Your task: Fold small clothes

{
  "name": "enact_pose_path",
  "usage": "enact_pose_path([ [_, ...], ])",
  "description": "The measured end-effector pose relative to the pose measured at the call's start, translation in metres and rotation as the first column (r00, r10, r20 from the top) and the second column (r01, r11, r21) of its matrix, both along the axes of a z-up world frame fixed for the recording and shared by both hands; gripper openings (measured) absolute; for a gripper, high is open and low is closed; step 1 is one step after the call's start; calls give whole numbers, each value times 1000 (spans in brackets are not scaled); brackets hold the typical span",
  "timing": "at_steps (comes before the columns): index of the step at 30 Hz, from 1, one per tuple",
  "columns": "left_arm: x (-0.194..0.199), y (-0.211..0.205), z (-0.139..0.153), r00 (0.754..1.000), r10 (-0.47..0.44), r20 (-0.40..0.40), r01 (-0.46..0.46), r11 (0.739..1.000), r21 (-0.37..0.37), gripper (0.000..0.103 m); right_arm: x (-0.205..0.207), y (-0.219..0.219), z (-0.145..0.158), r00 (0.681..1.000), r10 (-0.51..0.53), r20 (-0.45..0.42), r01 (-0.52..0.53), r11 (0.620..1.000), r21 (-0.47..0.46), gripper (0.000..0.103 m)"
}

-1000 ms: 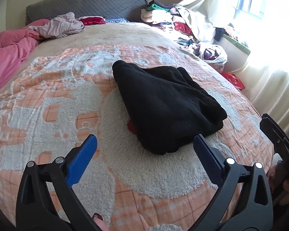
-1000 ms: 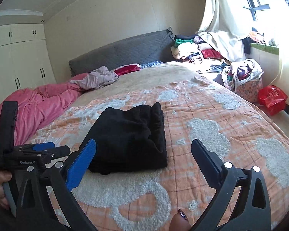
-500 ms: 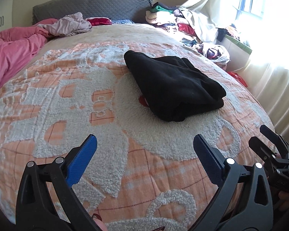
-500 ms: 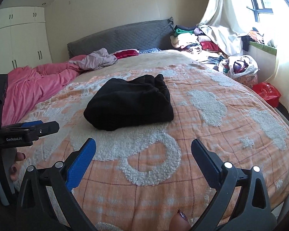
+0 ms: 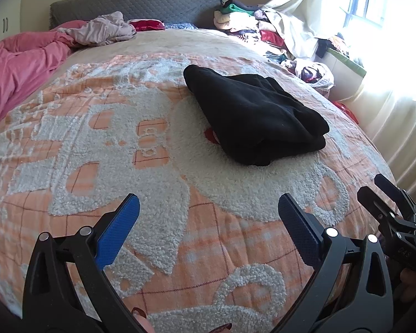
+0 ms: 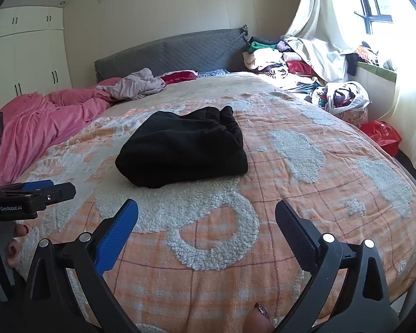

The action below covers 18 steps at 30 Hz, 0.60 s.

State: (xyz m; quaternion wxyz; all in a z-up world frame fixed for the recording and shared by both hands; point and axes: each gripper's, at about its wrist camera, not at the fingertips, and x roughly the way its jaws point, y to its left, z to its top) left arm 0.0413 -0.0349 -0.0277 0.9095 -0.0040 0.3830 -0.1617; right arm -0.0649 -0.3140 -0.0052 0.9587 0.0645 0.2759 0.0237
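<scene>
A folded black garment (image 5: 252, 116) lies on the orange and white bedspread (image 5: 152, 166), in the middle of the bed; it also shows in the right wrist view (image 6: 184, 147). My left gripper (image 5: 208, 208) is open and empty, held back near the foot of the bed, well short of the garment. My right gripper (image 6: 206, 212) is open and empty too, to the right of the left one and also short of the garment. Each gripper shows at the edge of the other's view.
A pink duvet (image 6: 44, 119) lies along the left side of the bed. A grey garment (image 6: 136, 86) sits near the grey headboard (image 6: 169, 52). A pile of clothes (image 6: 280, 58) and a full bag (image 6: 341, 97) stand at the right, by the window.
Both grippers have pulled back from the black garment toward the foot of the bed. The garment has stayed folded in place. Both grippers stay open.
</scene>
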Motion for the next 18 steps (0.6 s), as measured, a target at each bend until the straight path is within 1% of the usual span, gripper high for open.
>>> enact_pose_path([
  [18, 0, 1, -1, 1000, 17, -10, -17, 1000, 17, 94, 6, 0, -3, 1000, -7, -19, 7, 1000, -3, 99],
])
